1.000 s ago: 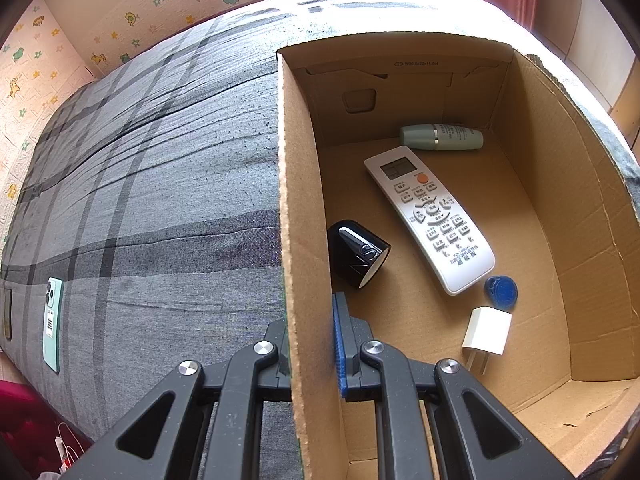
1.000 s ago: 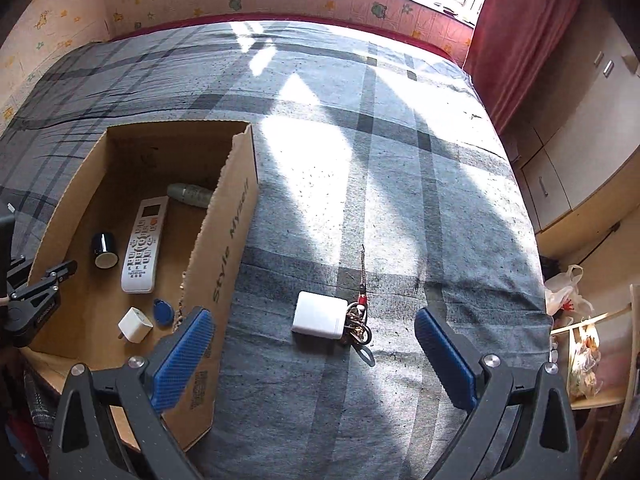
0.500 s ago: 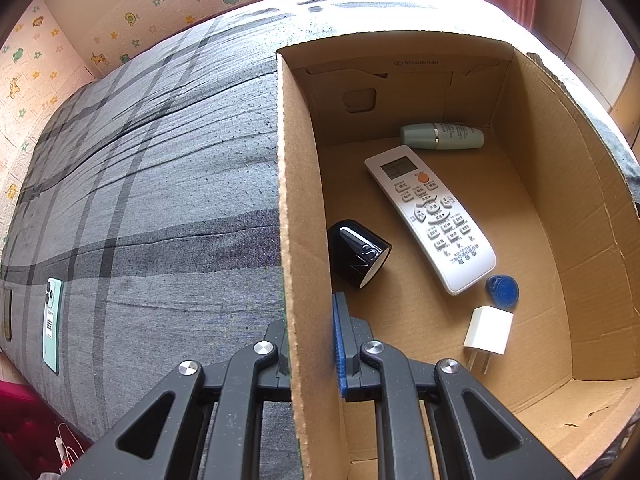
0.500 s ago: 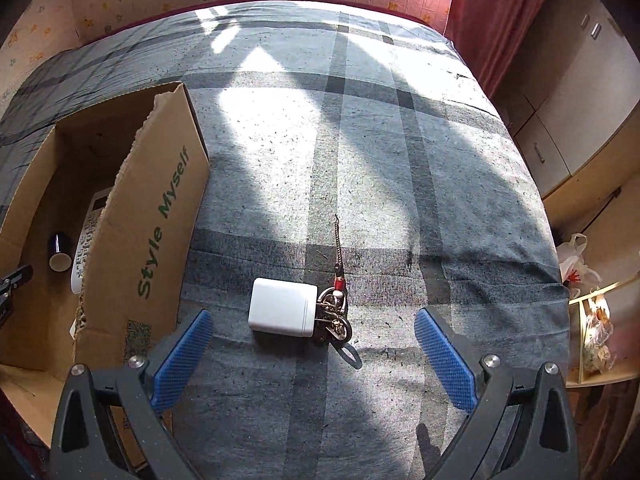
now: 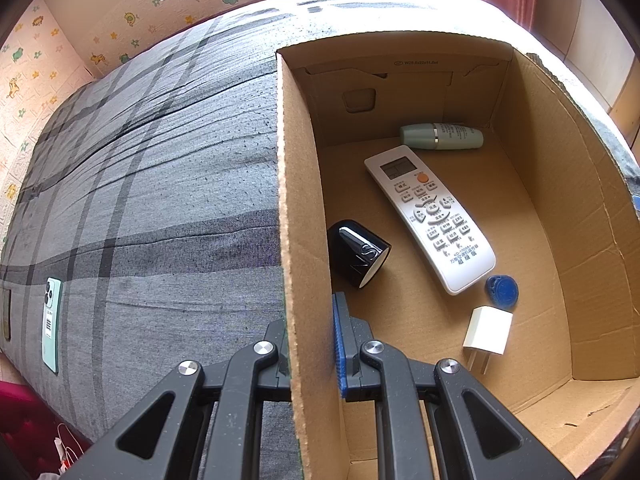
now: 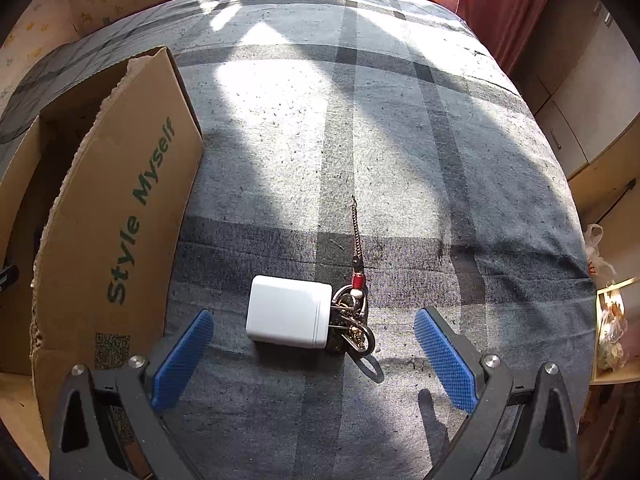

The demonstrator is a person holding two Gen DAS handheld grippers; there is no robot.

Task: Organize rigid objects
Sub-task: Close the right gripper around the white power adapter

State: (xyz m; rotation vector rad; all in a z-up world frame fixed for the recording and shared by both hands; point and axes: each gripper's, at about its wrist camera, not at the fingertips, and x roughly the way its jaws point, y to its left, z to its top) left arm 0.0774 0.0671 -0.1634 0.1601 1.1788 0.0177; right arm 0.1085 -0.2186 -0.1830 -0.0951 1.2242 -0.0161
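1. The right gripper [image 6: 312, 356] has dropped closer, jaws wide apart, framing the white charger [image 6: 289, 311] on the bed, right of the box [image 6: 120, 216].
2. The keys [image 6: 352, 320] seemingly touch it.
3. The left gripper [image 5: 312, 344] stays clamped on the box wall.

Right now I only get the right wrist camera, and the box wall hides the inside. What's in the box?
Observer: A white remote lies flat on the box floor, with a pale green bottle beyond it.
Operator: Anything near the front?
Observer: A black cup on its side, a blue tag and a small white plug.
Operator: What is the left gripper doing?
Observer: The left gripper is clamped on the box's side wall.
Operator: Anything left on the bed on that side?
Observer: A green phone lies near the bed's edge.
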